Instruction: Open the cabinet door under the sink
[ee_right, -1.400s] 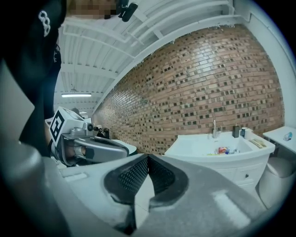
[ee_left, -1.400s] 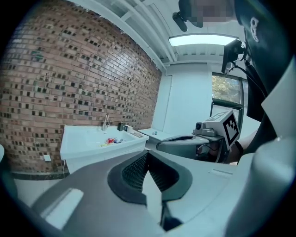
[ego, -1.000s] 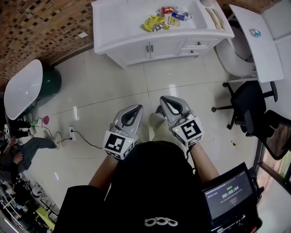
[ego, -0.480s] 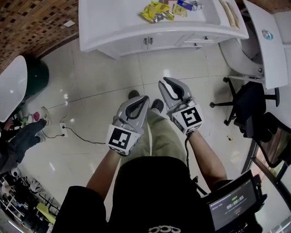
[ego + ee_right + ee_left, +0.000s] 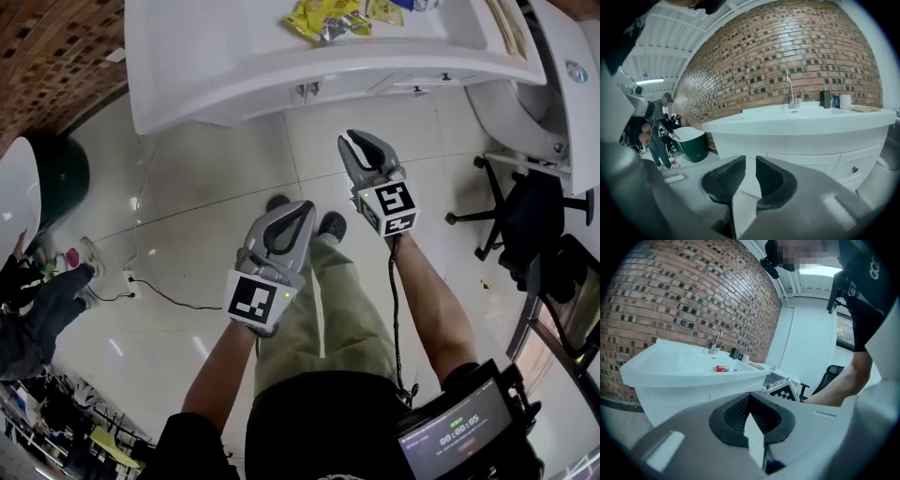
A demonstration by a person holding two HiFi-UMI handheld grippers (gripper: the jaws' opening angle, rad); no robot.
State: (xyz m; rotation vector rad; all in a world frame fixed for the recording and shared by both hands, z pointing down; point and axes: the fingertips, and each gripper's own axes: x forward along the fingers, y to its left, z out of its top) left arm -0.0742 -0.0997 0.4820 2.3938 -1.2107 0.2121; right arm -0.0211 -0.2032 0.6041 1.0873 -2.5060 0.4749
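The right gripper [image 5: 354,141] has its jaws only a narrow slit apart, and its own view shows nothing between them except the white cabinet front beyond. The left gripper [image 5: 302,208] has its tips pressed together and is also empty. Both are held out in front of the person. The right one is the nearer of the two to the sink [image 5: 234,52], and the left one is further back from it and lower in the head view. Neither touches anything.

The cabinet door [image 5: 330,86] is directly under the sink's overhanging rim. Its small dark handles [image 5: 306,90] are side by side where the two doors meet. A stretch of tiled floor [image 5: 225,169] lies between the sink and both grippers. Crumpled wrappers [image 5: 323,19] lie in the basin above the door.

The task looks to be at the approach stage, with the door shut and no grasp begun. The next move probably calls for coming in closer to the sink, lowering a gripper to handle height below the rim, and opening its jaws enough to take one handle. The door would then have to be pulled outward along its hinge arc. The handles look small, so the jaws will need careful lining up.
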